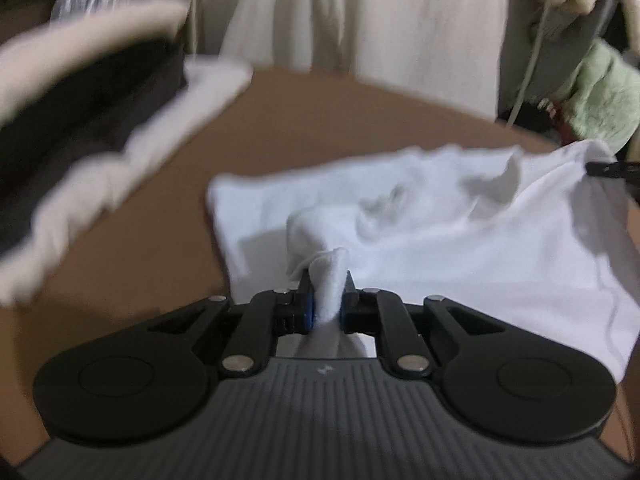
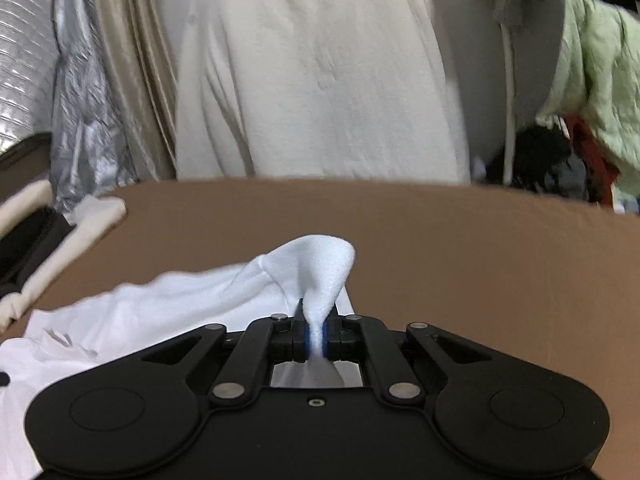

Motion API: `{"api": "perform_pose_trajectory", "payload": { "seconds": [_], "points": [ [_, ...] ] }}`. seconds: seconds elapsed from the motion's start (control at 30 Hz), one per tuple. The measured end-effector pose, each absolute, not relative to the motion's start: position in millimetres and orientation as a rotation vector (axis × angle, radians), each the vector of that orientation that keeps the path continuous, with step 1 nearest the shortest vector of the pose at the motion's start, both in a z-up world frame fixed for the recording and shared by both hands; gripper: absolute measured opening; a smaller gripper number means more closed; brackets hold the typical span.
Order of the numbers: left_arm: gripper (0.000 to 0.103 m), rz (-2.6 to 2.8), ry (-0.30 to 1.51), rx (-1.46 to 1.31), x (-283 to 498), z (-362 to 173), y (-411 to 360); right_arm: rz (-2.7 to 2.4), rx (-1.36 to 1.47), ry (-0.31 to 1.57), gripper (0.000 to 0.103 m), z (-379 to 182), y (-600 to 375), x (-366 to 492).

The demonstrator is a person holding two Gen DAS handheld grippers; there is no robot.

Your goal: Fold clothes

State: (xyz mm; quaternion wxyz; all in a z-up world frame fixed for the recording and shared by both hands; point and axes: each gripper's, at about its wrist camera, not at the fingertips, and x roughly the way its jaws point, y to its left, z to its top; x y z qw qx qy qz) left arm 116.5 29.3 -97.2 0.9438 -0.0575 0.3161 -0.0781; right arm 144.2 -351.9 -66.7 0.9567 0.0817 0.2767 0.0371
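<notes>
A white garment [image 1: 460, 232] lies crumpled on the brown table [image 1: 280, 128]. My left gripper [image 1: 329, 300] is shut on a bunched fold of it at the garment's near left edge. In the right wrist view the same white garment [image 2: 160, 304] spreads to the left, and my right gripper [image 2: 317, 332] is shut on a raised corner of it, cloth peaking above the jaws. The right gripper's tip [image 1: 612, 169] shows at the far right of the left wrist view, holding the cloth's other corner. Both held corners are lifted a little off the table.
A folded stack of cream and dark clothes [image 1: 80, 128] sits at the table's left side, shown again as a stack [image 2: 48, 240]. Behind the table hang cream garments [image 2: 320, 72], a silver cover [image 2: 80, 80] and a pale green quilted piece [image 2: 600, 80]. Bare brown table [image 2: 480, 248] lies ahead.
</notes>
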Motion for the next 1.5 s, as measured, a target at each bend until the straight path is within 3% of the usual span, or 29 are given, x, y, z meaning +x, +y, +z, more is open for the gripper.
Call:
{"api": "perform_pose_trajectory", "payload": {
  "seconds": [0.2, 0.27, 0.3, 0.37, 0.43, 0.53, 0.63, 0.67, 0.7, 0.73, 0.77, 0.93, 1.03, 1.1, 1.23, 1.3, 1.37, 1.4, 1.43, 1.5],
  "points": [
    [0.013, -0.103, 0.555, -0.092, 133, -83, 39, 0.135, 0.171, 0.482, 0.006, -46, -357, 170],
    [0.034, -0.084, 0.712, -0.109, 160, -112, 48, 0.135, 0.194, 0.494, 0.007, -48, -361, 183],
    [0.036, -0.051, 0.785, -0.132, 173, -130, 54, 0.116, 0.201, 0.525, 0.008, -56, -364, 187],
    [0.040, -0.030, 0.798, -0.221, 179, -152, 69, 0.077, 0.214, 0.585, 0.030, -71, -369, 195],
    [0.037, -0.031, 0.779, -0.278, 179, -145, 76, 0.038, 0.227, 0.646, 0.030, -87, -374, 203],
    [0.040, -0.047, 0.741, -0.276, 174, -131, 79, -0.002, 0.231, 0.723, 0.045, -103, -381, 212],
    [0.043, -0.060, 0.774, -0.318, 175, -136, 83, 0.020, 0.311, 0.725, 0.051, -108, -389, 212],
    [0.036, -0.057, 0.788, -0.338, 176, -139, 84, 0.050, 0.356, 0.735, 0.051, -112, -391, 213],
    [0.024, -0.051, 0.783, -0.343, 175, -142, 83, 0.071, 0.380, 0.746, 0.050, -116, -393, 215],
    [0.009, -0.056, 0.765, -0.330, 173, -140, 81, 0.074, 0.369, 0.745, 0.030, -119, -393, 214],
    [0.009, -0.063, 0.746, -0.316, 172, -138, 78, 0.064, 0.321, 0.722, 0.006, -119, -389, 211],
    [0.011, -0.085, 0.648, -0.272, 162, -113, 75, 0.040, 0.119, 0.532, 0.005, -89, -360, 196],
    [0.017, -0.034, 0.703, -0.282, 166, -123, 83, 0.002, 0.021, 0.568, 0.005, -96, -348, 204],
    [0.027, 0.009, 0.776, -0.326, 170, -137, 91, -0.032, -0.021, 0.627, 0.006, -108, -342, 210],
    [0.037, 0.021, 0.782, -0.499, 165, -133, 113, -0.085, -0.087, 0.663, 0.024, -113, -335, 208],
    [0.041, 0.002, 0.754, -0.530, 159, -128, 119, -0.118, -0.069, 0.651, 0.025, -99, -338, 204],
    [0.036, -0.021, 0.800, -0.528, 161, -132, 119, -0.132, -0.007, 0.636, 0.026, -86, -347, 197],
    [0.028, -0.016, 0.822, -0.516, 162, -135, 117, -0.114, 0.054, 0.636, 0.026, -81, -355, 193],
    [0.003, -0.013, 0.830, -0.492, 162, -138, 112, -0.096, 0.115, 0.636, 0.027, -76, -363, 190],
    [0.004, 0.029, 0.787, -0.398, 157, -128, 103, -0.067, 0.224, 0.638, 0.028, -71, -377, 183]
  ]
}}
